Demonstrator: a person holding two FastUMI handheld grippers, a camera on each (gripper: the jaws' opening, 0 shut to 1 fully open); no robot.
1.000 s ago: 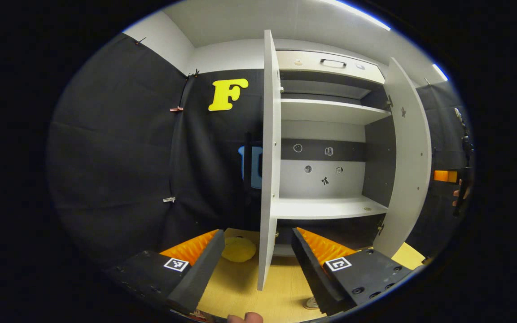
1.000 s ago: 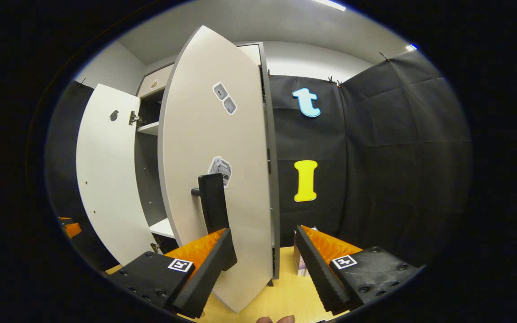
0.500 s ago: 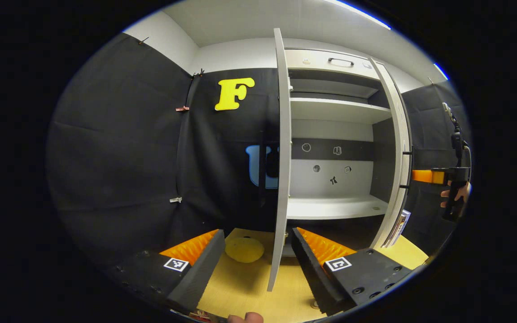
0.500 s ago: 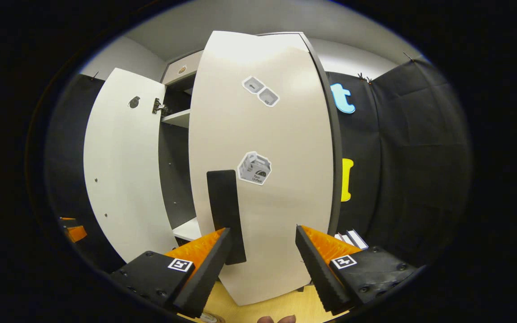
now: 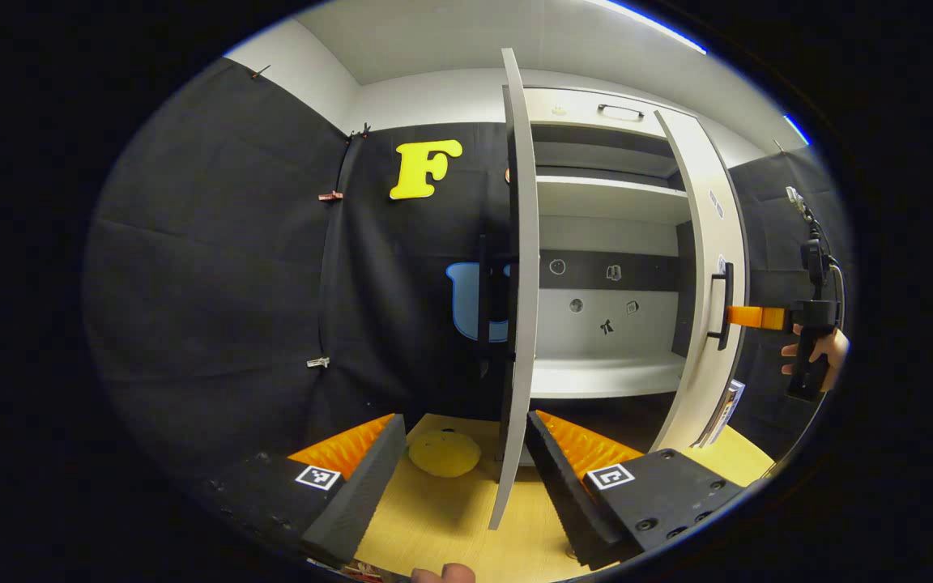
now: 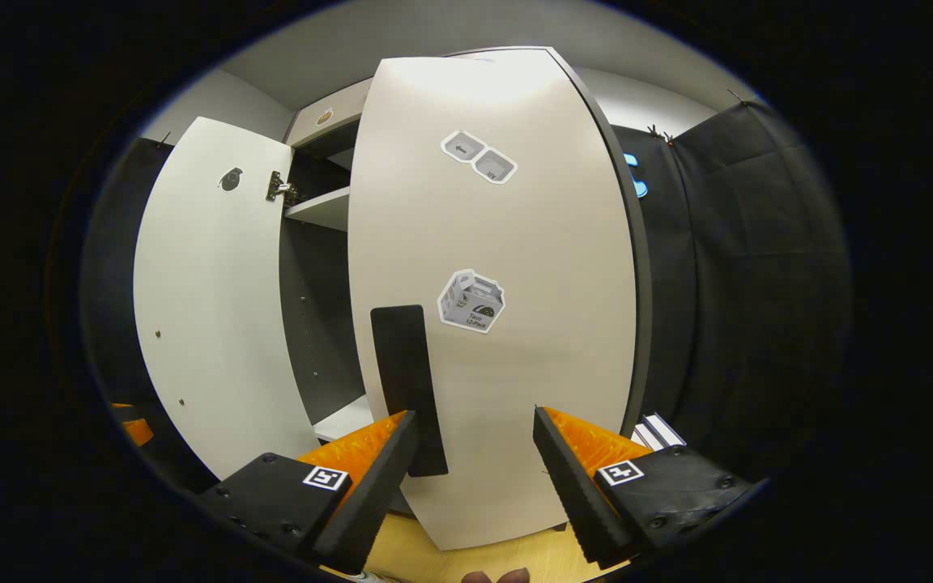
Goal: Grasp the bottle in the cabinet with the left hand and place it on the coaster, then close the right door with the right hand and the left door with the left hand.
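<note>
Since a second ago the right door (image 6: pixel 507 324) has swung nearly shut under the empty, spread right gripper (image 6: pixel 470 465) (bottle unseen); the left gripper (image 5: pixel 462 478), also spread, straddles the edge-on left door (image 5: pixel 519 324).

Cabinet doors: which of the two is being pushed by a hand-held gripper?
The right door, the one with stickers and a black handle. The right hand-held gripper is at it; the left door stands free.

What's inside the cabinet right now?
In the left gripper view the cabinet shows bare white shelves and small stickers on its back wall. The half-closed right door covers the right part.
</note>
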